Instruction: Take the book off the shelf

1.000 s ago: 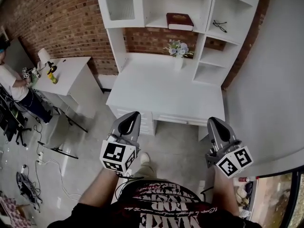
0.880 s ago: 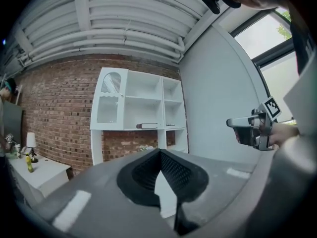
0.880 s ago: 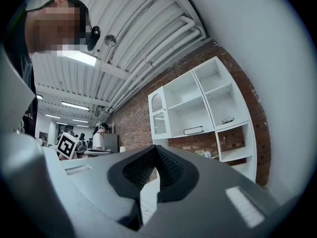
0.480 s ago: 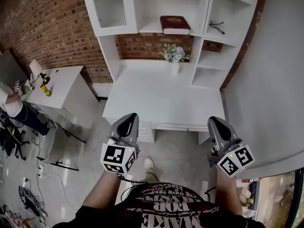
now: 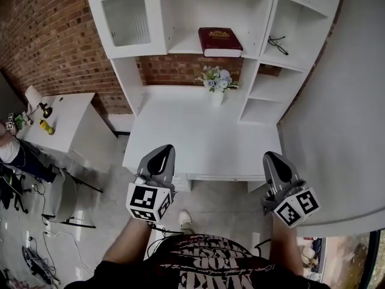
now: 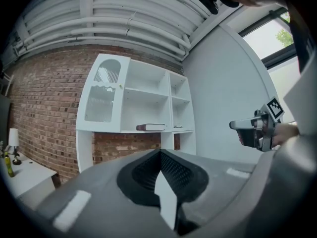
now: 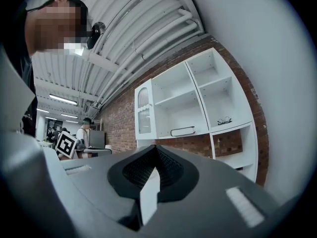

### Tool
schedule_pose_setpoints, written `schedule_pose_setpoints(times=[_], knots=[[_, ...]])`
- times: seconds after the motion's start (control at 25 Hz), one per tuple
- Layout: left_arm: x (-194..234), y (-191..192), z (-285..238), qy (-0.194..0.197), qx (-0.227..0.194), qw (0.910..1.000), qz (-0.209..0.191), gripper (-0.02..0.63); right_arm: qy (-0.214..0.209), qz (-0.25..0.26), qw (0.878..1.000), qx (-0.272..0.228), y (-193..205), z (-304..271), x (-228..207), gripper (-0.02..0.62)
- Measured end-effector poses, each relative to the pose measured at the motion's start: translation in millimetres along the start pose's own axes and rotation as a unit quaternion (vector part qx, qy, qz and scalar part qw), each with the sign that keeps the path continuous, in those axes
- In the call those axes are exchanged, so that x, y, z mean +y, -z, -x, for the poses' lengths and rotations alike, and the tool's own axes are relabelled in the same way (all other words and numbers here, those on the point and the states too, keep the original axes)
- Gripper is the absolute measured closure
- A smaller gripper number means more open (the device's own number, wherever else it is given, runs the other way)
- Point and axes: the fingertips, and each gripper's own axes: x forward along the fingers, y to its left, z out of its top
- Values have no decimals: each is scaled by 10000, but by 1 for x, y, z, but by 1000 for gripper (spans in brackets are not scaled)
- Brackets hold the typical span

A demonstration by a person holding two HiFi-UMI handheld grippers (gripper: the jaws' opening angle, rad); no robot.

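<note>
book (image 5: pixel 220 41) lies flat on the middle shelf (image 5: pixel 180 46) of the white unit, above the flowers (image 5: pixel 215 77). left gripper (image 5: pixel 160 156) and right gripper (image 5: pixel 274 160) hover well apart from it, before the desk (image 5: pixel 198 134), both with jaws pressed together, holding nothing.

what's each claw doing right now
left claw: shut, holding nothing
right claw: shut, holding nothing
</note>
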Motion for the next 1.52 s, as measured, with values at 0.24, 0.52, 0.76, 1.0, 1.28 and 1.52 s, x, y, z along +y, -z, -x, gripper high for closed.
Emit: schedule_pose_setpoints(times=[0.24,0.52,0.76,1.0,1.28,1.52], knots=[[29,0,-39,87,78,9999,46,604,68,-46,10000,50,0,-43,-16,568],[71,-12,-65,47,-47,10000,61,604,77,48,10000,16,-9,-89,-19,568],[106,-18,-76,25,-179,9998,62,604,12,149,9999,9,-11,-130,-11,568],[141,-16,-81,0,-241,9996,131,604,-6,244,9997,26,-10,-163,1,568],[156,-10,-87,77,-294,9990,333,604,21,413,9990,187,-10,-175,11,568],[149,0,-95,203,-228,9985,453,604,131,424,9988,218,-14,-172,3,568]])
